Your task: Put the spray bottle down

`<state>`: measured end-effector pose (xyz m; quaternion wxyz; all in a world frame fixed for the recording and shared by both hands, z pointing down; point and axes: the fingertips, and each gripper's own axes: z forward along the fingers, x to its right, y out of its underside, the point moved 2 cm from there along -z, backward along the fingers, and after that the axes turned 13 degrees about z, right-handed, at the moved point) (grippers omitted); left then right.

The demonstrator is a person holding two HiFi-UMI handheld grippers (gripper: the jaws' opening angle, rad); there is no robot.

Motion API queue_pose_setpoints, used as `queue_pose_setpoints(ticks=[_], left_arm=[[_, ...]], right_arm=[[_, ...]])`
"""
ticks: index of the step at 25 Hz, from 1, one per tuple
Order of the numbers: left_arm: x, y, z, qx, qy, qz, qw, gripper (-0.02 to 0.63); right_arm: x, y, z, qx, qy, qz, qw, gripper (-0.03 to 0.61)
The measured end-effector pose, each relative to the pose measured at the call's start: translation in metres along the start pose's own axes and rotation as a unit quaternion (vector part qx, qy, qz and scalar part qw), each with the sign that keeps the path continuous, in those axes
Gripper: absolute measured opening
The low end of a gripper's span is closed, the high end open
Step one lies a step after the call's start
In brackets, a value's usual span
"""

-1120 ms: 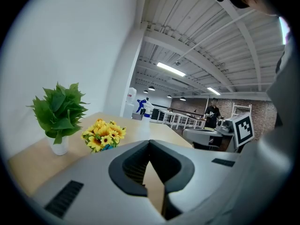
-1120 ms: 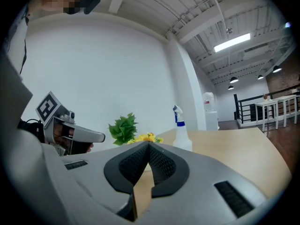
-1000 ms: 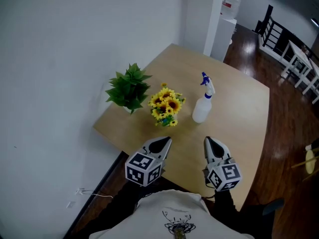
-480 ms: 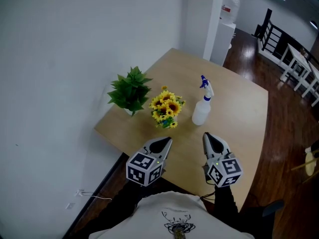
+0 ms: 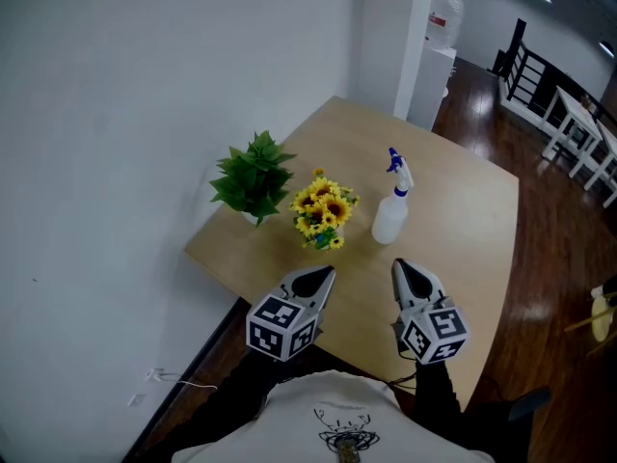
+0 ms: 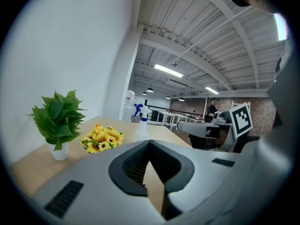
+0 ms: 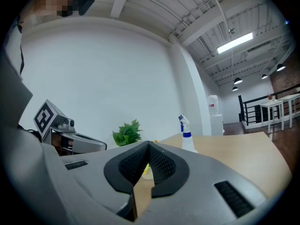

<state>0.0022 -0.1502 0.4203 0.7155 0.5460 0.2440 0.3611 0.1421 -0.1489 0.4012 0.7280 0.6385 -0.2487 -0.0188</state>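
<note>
White wall fills the left of the head view, and a light wooden worktop (image 5: 463, 210) runs out from it over a dark wood floor (image 5: 569, 249). Across the middle of the frame, from left to right, the worktop carries a leafy green plant in a small white pot (image 5: 253, 177) and a bunch of yellow sunflowers (image 5: 323, 208) just beside it. Next comes the white plastic spray bottle with a blue trigger (image 5: 392, 205), upright near the sunflowers and touched by neither of my tools. At the lower middle my left tool (image 5: 321, 273) hangs over the near edge of the worktop, its jaws together with nothing between them. My right tool (image 5: 399, 268) sits just to its right, jaws also pressed together and empty, apart from the bottle. At the top right, past the far corner, stands a white water dispenser (image 5: 442, 27).
</note>
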Motion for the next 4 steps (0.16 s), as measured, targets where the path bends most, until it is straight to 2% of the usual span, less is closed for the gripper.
queue_pose_setpoints(ticks=[4], left_arm=[[0.0020,0.0003,-0.0008,-0.001,0.002,0.000,1.0000,-0.011]], right_arm=[[0.0008,-0.0003,-0.0027,0.002,0.004,0.001,1.000,-0.032]])
